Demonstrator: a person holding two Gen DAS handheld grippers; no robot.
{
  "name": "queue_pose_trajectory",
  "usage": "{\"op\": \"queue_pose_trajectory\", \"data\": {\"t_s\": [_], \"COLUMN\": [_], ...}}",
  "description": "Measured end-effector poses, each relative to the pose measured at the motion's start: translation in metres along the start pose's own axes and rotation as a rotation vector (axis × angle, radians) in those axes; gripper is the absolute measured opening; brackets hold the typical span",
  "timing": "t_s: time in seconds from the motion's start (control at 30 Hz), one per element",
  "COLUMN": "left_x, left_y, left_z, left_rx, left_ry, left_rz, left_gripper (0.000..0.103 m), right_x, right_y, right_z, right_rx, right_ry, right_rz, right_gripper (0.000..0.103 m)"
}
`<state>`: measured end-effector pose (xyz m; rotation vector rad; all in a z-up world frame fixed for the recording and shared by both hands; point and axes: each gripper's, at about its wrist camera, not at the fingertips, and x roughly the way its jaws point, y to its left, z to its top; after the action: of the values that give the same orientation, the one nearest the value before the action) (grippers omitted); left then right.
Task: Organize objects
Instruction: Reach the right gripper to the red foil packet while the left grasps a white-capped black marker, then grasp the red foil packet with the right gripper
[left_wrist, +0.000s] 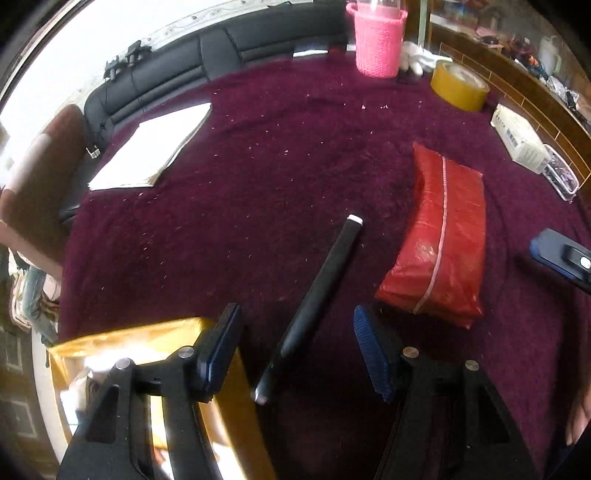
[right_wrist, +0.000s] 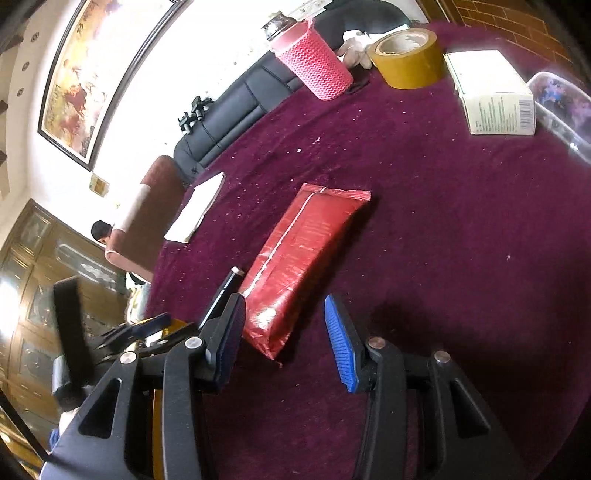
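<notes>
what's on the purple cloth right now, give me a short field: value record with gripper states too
surface: purple fuzzy cloth
between left fingers: long black marker pen, lying on cloth, not gripped
beside pen: red plastic packet
far edge: pink knitted cup holder, yellow tape roll, white cardboard box
far side from the box: white paper stack
left gripper: open
right gripper: open, empty

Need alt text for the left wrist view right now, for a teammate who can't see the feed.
The open left gripper hovers over a black marker lying on a maroon cloth, jaws on either side, not touching. A red packet lies to its right; a pink basket and tape roll sit at the far edge.
</notes>
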<state>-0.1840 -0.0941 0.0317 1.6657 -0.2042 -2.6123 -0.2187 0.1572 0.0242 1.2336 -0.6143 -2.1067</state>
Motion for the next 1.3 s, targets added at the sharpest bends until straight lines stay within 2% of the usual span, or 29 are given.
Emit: {"op": "queue_pose_trajectory", "data": {"t_s": [0.07,0.1,0.17,0.3,0.4,0.63,0.73,0.8,0.83,0.93,1.1,1.17,1.3], "left_x": [0.01,0.016,0.024,0.023,0.011,-0.035,-0.049,-0.056,-0.058,-0.06,-0.065,-0.066,-0.066], "left_y": [-0.001,-0.001,-0.003,-0.007,-0.018,-0.051,-0.063,-0.068,-0.068,-0.068,-0.074,-0.074,-0.073], "left_z": [0.005,0.006,0.007,-0.001,-0.022,-0.107,-0.142,-0.156,-0.162,-0.168,-0.169,-0.171,-0.17], "left_rx": [-0.008,-0.014,-0.026,-0.055,-0.072,-0.098,-0.101,-0.093,-0.107,-0.122,-0.104,-0.106,-0.1], "left_ry": [0.026,0.042,0.076,0.071,0.081,0.067,0.059,0.026,0.014,-0.018,-0.052,-0.057,-0.065], "left_rz": [-0.004,-0.005,-0.018,-0.041,-0.094,-0.215,-0.25,-0.223,-0.233,-0.233,-0.2,-0.202,-0.198], "left_gripper": [0.047,0.035,0.022,0.012,0.011,0.011,0.011,0.012,0.012,0.012,0.012,0.012,0.012], "right_x": [-0.001,-0.002,-0.004,-0.004,-0.002,0.001,0.009,0.014,0.016,0.027,0.061,0.072,0.092], "right_y": [-0.002,-0.003,-0.004,-0.006,-0.008,-0.01,-0.006,-0.001,0.003,0.018,0.051,0.056,0.052], "right_z": [-0.001,-0.001,-0.002,-0.002,-0.001,-0.002,-0.005,-0.005,-0.004,-0.001,0.012,0.017,0.024], "right_rx": [0.014,0.02,0.023,0.025,0.032,0.022,0.004,-0.003,-0.005,-0.041,-0.143,-0.159,-0.151], "right_ry": [-0.006,-0.01,-0.018,-0.02,-0.012,-0.003,0.027,0.04,0.047,0.075,0.149,0.158,0.175], "right_rz": [0.012,0.019,0.021,0.009,0.0,-0.036,-0.067,-0.109,-0.124,-0.179,-0.344,-0.431,-0.506], "right_gripper": [0.043,0.043,0.043,0.043,0.043,0.052,0.053,0.053,0.053,0.055,0.058,0.06,0.064]}}
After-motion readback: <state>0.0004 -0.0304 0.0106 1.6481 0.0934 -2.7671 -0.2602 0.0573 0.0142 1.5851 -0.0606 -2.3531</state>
